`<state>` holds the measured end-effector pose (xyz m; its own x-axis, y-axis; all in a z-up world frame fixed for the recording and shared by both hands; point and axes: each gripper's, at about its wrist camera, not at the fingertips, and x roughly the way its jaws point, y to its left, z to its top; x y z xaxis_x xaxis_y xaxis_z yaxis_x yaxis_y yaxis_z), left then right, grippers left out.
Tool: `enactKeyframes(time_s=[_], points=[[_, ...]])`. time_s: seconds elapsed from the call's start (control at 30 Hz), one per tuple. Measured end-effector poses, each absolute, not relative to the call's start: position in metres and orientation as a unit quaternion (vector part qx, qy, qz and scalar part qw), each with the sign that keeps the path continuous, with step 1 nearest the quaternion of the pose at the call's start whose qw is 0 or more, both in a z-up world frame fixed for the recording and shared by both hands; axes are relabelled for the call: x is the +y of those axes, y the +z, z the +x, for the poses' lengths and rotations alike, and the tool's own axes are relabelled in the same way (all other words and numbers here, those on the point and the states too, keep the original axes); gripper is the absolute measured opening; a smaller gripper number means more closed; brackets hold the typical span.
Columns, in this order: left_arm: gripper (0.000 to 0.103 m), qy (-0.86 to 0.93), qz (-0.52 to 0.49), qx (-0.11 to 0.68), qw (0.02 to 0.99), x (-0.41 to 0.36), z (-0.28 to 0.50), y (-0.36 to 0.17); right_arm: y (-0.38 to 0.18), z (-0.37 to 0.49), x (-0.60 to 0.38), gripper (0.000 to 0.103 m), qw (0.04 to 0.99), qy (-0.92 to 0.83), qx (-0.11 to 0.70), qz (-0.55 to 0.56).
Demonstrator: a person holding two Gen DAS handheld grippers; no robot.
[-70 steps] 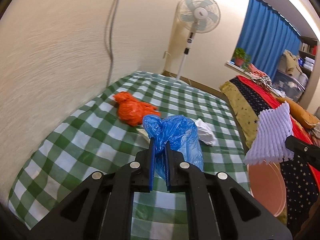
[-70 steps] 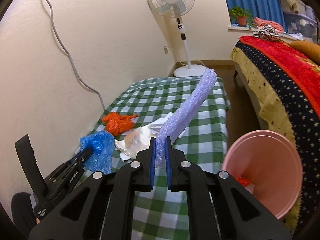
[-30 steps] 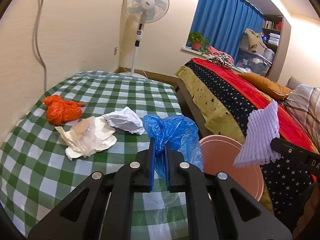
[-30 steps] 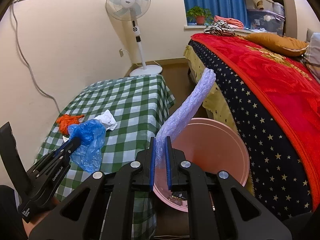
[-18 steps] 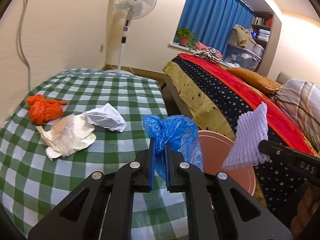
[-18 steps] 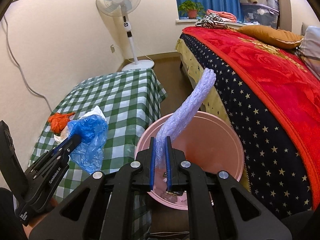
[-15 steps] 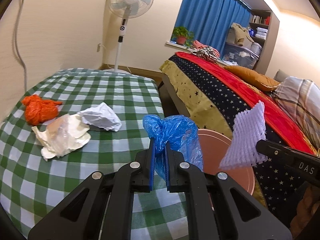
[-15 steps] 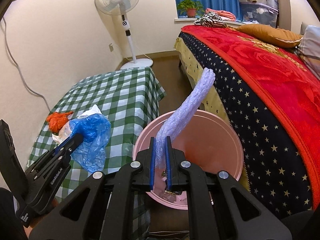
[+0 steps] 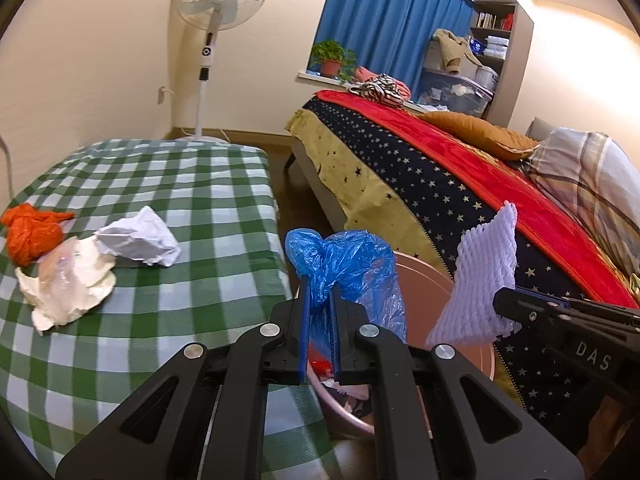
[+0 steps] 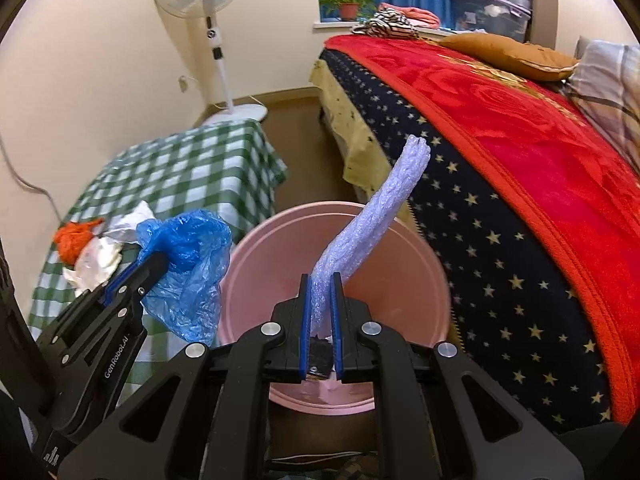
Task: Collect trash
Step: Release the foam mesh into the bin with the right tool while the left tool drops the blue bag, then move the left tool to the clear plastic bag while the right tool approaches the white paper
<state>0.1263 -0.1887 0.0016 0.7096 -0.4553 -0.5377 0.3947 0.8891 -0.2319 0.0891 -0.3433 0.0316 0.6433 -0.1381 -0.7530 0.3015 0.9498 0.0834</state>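
Observation:
My left gripper (image 9: 319,286) is shut on a crumpled blue plastic bag (image 9: 352,268) and holds it over the left rim of the pink bin (image 9: 424,280). In the right wrist view the left gripper (image 10: 154,258) shows with the blue bag (image 10: 188,264) beside the pink bin (image 10: 280,256). My right gripper (image 10: 321,280) is shut on a white foam net sleeve (image 10: 376,216) held above the bin's opening; the sleeve (image 9: 476,280) also shows in the left wrist view. Trash lies in the bin's bottom.
On the green checked table (image 9: 208,184) lie an orange bag (image 9: 30,232), a white crumpled paper (image 9: 140,238) and a cream wrapper (image 9: 68,280). A bed with a red starred blanket (image 10: 520,152) stands right of the bin. A standing fan (image 9: 216,8) is at the back.
Both grippers have swung right from the table to over the pink bin, each still holding its piece of trash. The bin now lies directly below them.

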Motion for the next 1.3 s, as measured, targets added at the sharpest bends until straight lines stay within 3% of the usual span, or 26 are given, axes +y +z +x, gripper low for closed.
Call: enactKeyframes(time_s=[0.17,0.2,0.27,0.3,0.33,0.43,0.63,0.7,0.73,0.8,1.3], points=[[0.008,-0.249,-0.049,0.312,0.915,-0.201,0.13,-0.004,0.029,0.089,-0.347,0.01,0.898,-0.127,0.409,0.099],[0.01,-0.255,-0.047,0.315,0.913,-0.205,0.131,-0.005,0.029,0.089,-0.348,0.013,0.898,-0.127,0.41,0.1],[0.023,-0.26,-0.044,0.322,0.909,-0.208,0.131,-0.008,0.028,0.089,-0.351,0.018,0.895,-0.137,0.412,0.103],[0.026,-0.262,-0.044,0.324,0.908,-0.209,0.131,-0.01,0.028,0.088,-0.353,0.027,0.894,-0.142,0.411,0.107],[0.026,-0.261,-0.044,0.325,0.908,-0.208,0.131,-0.011,0.029,0.088,-0.354,0.034,0.894,-0.145,0.409,0.109],[0.026,-0.259,-0.045,0.327,0.908,-0.206,0.131,-0.011,0.029,0.088,-0.354,0.041,0.894,-0.149,0.408,0.108],[0.026,-0.265,-0.052,0.332,0.904,-0.204,0.128,-0.011,0.034,0.083,-0.355,0.041,0.896,-0.152,0.399,0.117],[0.036,-0.264,-0.053,0.333,0.904,-0.204,0.128,-0.013,0.036,0.08,-0.357,0.041,0.897,-0.153,0.396,0.122],[0.046,-0.264,-0.056,0.335,0.903,-0.204,0.129,-0.013,0.037,0.079,-0.358,0.041,0.898,-0.154,0.394,0.124],[0.049,-0.267,-0.063,0.343,0.898,-0.204,0.131,-0.016,0.038,0.076,-0.361,0.041,0.898,-0.156,0.389,0.131],[0.049,-0.247,-0.055,0.329,0.91,-0.188,0.123,-0.009,0.048,0.069,-0.357,0.041,0.913,-0.146,0.356,0.136]])
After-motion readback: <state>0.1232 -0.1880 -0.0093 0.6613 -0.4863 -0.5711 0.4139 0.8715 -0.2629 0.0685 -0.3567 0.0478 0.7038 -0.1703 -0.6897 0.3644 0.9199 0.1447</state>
